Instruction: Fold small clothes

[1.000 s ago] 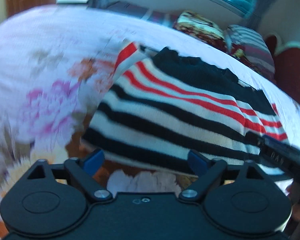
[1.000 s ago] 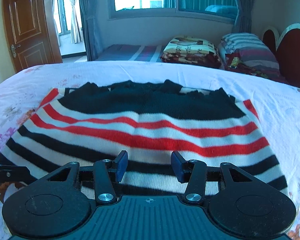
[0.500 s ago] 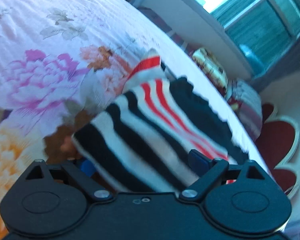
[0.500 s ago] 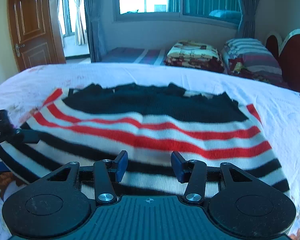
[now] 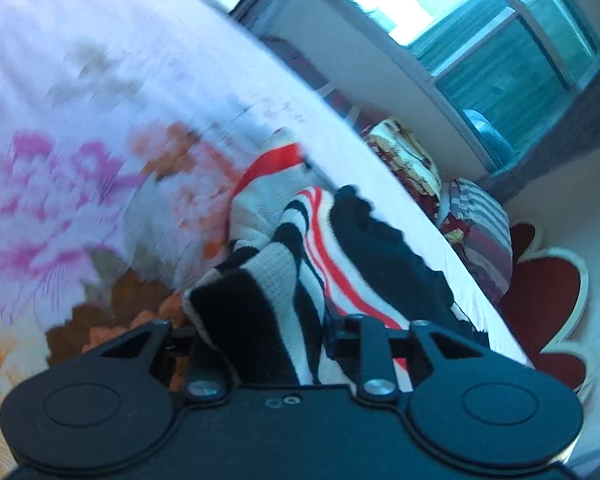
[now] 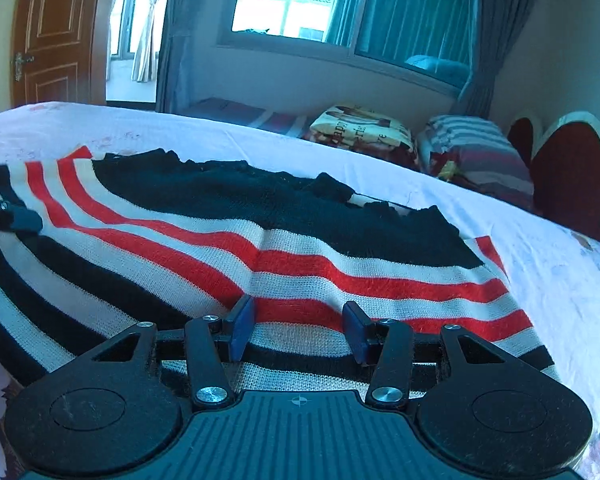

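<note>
Striped knit sweater [image 6: 284,264] is spread on the bed [image 6: 560,280], w/ its black collar part on the far side from the right gripper [image 6: 298,330]; right jaws are spread apart, blue pads [image 6: 242,326] hovering right over the near hem area, red + white stripes showing btwn them, can't tell if they touch the cloth; left gripper [image 5: 260,340] has its jaws pinching a bunched corner of the same sweater, fabric stuffed btwn them and lifted off the floral bedsheet [image 5: 60,184], the rest trailing away ahead of the jaws toward the pillows [image 5: 476,232]; left view is pretty blurry tbh; in the right view the left gripper pokes in at the far left edge, sitting on the sweater's side; beyond the right jaws: window [image 6: 340,8], wooden door [image 6: 56,32] up left, red headboard [image 6: 572,176] off to the right.
</note>
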A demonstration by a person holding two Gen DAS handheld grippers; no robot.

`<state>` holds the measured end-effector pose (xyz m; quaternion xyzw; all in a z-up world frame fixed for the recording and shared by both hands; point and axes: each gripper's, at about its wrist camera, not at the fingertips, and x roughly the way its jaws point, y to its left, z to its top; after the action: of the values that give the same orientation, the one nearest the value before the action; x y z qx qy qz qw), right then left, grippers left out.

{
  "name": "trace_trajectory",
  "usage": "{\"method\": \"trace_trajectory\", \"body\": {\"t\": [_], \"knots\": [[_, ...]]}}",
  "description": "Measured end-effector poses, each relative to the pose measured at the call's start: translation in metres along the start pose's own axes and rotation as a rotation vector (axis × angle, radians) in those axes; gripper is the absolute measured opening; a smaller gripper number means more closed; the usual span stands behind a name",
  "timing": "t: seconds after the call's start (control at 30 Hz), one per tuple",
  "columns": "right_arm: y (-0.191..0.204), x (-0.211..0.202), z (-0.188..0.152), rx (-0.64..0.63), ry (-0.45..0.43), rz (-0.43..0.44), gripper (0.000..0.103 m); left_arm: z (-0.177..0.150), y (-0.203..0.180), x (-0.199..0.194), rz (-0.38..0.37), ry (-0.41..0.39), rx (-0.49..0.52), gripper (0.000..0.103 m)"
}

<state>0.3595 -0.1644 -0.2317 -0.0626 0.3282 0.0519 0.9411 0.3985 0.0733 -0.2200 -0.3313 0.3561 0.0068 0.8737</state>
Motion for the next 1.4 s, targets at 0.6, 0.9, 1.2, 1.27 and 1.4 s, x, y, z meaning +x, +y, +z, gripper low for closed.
{"method": "trace_trajectory", "body": {"t": [0.6,0.9,1.2,1.27,1.4], "knots": [[-0.147,-0.054,-0.015,0.348,0.012,-0.014,0.048,-0.095,-0.225,0.027,-0.349,0.098,0.635,0.022],[-0.199,-0.097,-0.048,0.441,0.057,-0.008,0.048,-0.14,-0.239,0.037,-0.322,0.26,0.749,0.071],[-0.232,-0.132,-0.013,0.622,-0.001,0.14,0.048,-0.068,-0.192,0.001,-0.269,0.15,0.548,0.079],[-0.23,-0.133,-0.002,0.658,-0.011,0.189,0.048,-0.052,-0.183,0.016,-0.176,0.122,0.55,0.079],[-0.218,-0.101,0.012,0.735,0.081,0.31,0.074,-0.053,-0.164,0.045,-0.089,0.149,0.59,0.076]]}}
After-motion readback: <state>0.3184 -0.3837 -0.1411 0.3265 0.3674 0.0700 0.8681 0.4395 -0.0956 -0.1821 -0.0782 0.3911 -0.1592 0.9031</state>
